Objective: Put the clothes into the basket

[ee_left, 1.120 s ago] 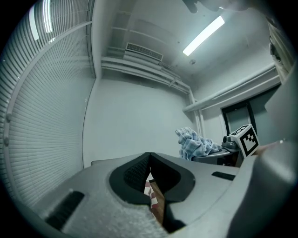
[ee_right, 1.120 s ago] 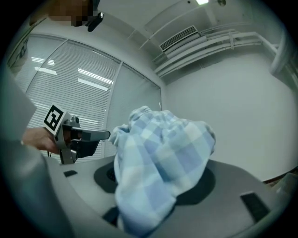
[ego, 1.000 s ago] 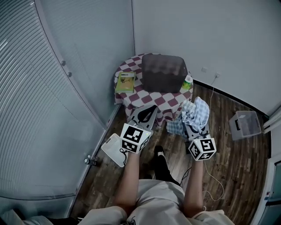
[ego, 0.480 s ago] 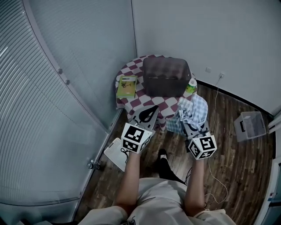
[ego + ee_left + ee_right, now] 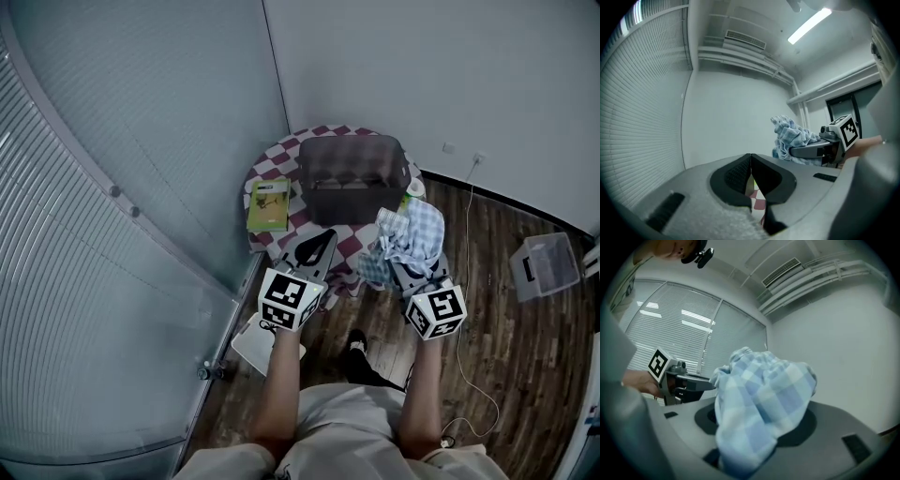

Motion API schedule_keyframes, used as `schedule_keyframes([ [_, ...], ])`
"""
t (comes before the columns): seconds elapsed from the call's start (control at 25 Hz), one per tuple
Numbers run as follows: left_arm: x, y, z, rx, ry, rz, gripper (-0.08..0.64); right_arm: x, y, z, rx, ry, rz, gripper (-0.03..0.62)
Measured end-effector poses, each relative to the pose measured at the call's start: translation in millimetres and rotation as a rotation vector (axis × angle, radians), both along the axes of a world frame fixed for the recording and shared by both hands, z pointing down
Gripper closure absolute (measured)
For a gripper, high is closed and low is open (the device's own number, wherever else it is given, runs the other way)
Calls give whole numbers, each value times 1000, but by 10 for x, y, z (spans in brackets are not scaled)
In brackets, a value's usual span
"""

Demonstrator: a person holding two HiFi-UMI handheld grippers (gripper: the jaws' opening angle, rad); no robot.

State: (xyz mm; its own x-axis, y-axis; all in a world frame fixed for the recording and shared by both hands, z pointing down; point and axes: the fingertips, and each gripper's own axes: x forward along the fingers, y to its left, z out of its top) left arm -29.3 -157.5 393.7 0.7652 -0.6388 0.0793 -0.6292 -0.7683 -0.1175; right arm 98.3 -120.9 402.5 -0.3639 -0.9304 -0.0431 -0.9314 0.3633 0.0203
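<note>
A dark grey basket (image 5: 353, 176) stands on a small round table with a red-and-white checked cloth (image 5: 281, 169). My right gripper (image 5: 407, 269) is shut on a bunched blue-and-white checked garment (image 5: 405, 239), held in the air just in front of the table's right side; the cloth (image 5: 759, 404) fills the space between its jaws. My left gripper (image 5: 316, 251) hovers over the table's front edge, its jaws shut with nothing between them (image 5: 751, 176). From the left gripper view the right gripper with the garment (image 5: 790, 138) shows to the right.
A yellow-green book (image 5: 269, 204) lies on the table's left part. A green-capped bottle (image 5: 410, 190) stands right of the basket. A clear plastic box (image 5: 544, 265) sits on the wooden floor at right, a white cable (image 5: 466, 309) trails there, and a white board (image 5: 251, 342) lies below left. Glass wall with blinds at left.
The view has shifted so table and basket sit lower and nearer. Both grippers have come closer to the table's front edge, the right one still carrying the garment.
</note>
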Motion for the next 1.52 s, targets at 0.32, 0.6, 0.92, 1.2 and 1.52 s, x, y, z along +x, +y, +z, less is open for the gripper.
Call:
schedule_keyframes([
  [0.32,-22,-411,-33,-2,4,-27,545,-10,-412,-172,24,22,-44,357],
  [0.6,10,-749,6,-1,11,-54,545,20,-758,-197,34,48,-73,357],
  [0.92,196,-1104,20,0,1,-84,545,284,-1161,-277,64,54,-70,357],
  [1.2,332,-1366,96,-7,-22,-113,545,427,-1453,-290,80,17,-112,357],
  [1.52,487,-1597,-12,31,-51,-134,545,637,-1725,-414,118,-13,-128,357],
])
